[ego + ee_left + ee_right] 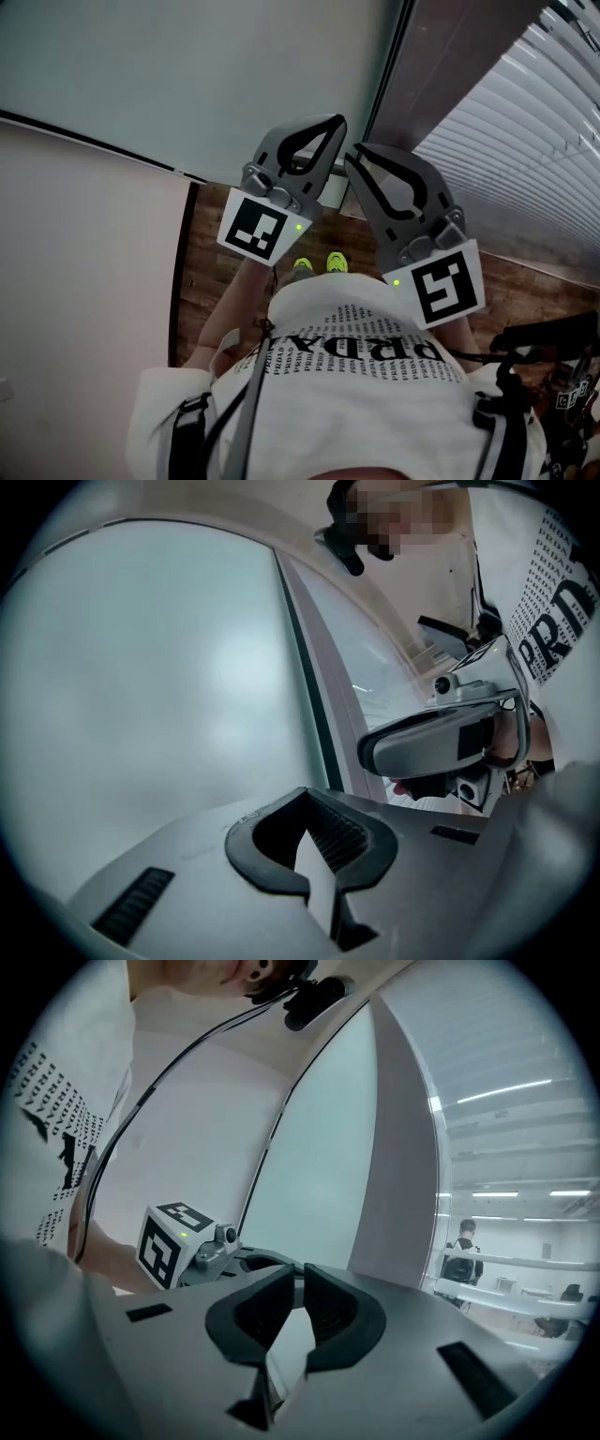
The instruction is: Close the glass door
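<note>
The glass door [187, 66] is a pale frosted pane across the top of the head view, with a dark frame post [441, 56] at its right. Both grippers are held up side by side before it, touching nothing. My left gripper [336, 122] has its jaws together and empty, and so does my right gripper [349, 152]. In the left gripper view the left gripper [305, 794] faces the pane [159, 686], with the right gripper's body [441, 738] beside it. In the right gripper view the right gripper [302, 1267] points at the pane [319, 1147] and a grey post [398, 1147].
A white wall [84, 262] runs along the left and slatted blinds [525, 131] along the right. A wooden floor [216, 272] and my yellow-green shoes [319, 264] show below. Dark equipment [553, 366] sits at the lower right. A person with a backpack [461, 1258] stands beyond the clear glass.
</note>
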Demonstrator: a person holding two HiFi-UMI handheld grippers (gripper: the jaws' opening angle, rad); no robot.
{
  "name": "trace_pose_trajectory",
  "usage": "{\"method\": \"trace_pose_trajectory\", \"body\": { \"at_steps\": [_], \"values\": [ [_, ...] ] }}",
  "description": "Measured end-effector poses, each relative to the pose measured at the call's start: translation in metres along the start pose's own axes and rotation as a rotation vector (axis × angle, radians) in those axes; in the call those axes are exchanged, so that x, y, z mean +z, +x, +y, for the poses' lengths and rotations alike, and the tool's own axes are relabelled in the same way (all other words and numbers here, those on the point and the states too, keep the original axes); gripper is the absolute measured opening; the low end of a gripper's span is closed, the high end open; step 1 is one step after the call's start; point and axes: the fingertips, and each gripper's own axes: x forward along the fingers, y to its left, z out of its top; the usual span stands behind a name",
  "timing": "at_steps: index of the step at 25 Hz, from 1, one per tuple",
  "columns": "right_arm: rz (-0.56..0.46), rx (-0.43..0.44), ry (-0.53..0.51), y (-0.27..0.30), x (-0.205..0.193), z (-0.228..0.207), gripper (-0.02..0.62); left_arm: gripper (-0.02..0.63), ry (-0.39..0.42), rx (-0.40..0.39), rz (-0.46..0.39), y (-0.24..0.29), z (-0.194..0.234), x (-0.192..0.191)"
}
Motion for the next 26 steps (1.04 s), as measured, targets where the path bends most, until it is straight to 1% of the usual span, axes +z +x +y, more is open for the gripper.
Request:
{"method": "trace_pose_trajectory", "body": {
  "at_steps": [1, 3, 13, 17, 20, 26],
  "values": [
    [0.006, -0.006, -0.002, 0.000, -0.001, 0.000, 0.014, 0.000, -0.002, -0.002, -0.003, 0.002, 0.000, 0.000],
    [0.011, -0.015, -0.003, 0.000, -0.001, -0.001, 0.000, 0.000, -0.014, -0.008, -0.015, 0.005, -0.001, 0.001],
    [0.025, -0.023, -0.001, 0.005, -0.005, -0.001, 0.000, 0.000, -0.025, -0.042, -0.003, 0.012, -0.002, 0.000],
    [0.027, -0.009, -0.005, 0.007, -0.007, 0.000, 0.000, 0.000, -0.009, -0.051, 0.000, 0.009, -0.005, 0.003],
    [0.023, -0.015, 0.002, 0.007, -0.007, -0.002, 0.000, 0.000, 0.006, -0.062, 0.000, 0.003, -0.009, 0.007],
    [0.023, -0.017, -0.002, 0.007, -0.008, -0.004, 0.000, 0.000, -0.003, -0.058, 0.006, -0.003, -0.013, 0.006]
  ]
}}
